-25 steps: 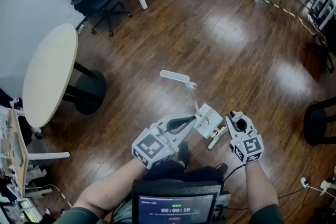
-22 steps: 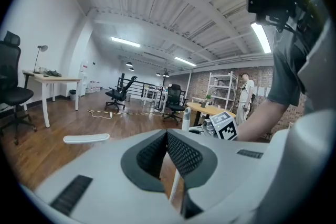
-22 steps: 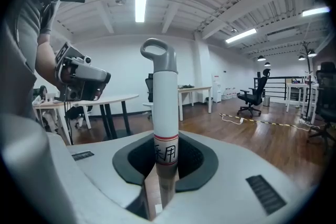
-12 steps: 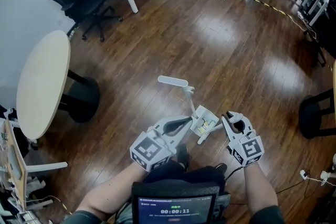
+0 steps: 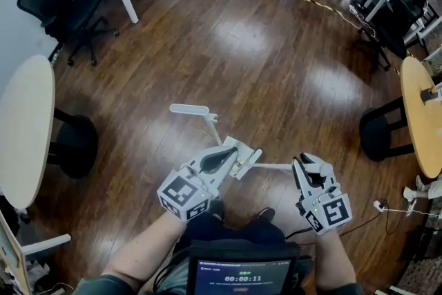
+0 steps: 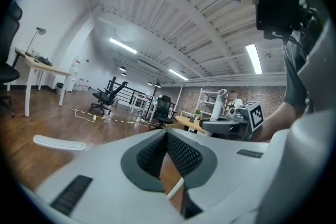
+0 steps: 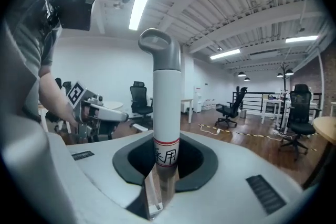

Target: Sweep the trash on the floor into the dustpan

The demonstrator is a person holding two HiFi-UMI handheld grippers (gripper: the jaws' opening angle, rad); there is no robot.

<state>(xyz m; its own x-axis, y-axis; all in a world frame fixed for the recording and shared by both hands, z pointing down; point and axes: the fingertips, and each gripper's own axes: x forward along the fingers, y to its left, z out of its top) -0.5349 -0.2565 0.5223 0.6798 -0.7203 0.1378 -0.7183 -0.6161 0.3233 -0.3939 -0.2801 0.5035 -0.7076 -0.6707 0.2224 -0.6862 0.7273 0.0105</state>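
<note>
The right gripper [image 5: 304, 164] is closed on a white cylindrical handle with grey loop [image 7: 166, 107]; the left gripper [image 5: 230, 157] pinches a thin white rod [image 6: 175, 189].

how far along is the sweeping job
Done: both tools are picked up. In hand: right gripper clamps the broom handle, left gripper grips the dustpan by its thin rod. Left: all the sweeping; no trash shows on the floor in view.

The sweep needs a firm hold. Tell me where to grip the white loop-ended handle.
Grip the handle on its straight round tube below the loop, jaws crossing it squarely from the side. That even section likely seats best; the right gripper is shut there.
</note>
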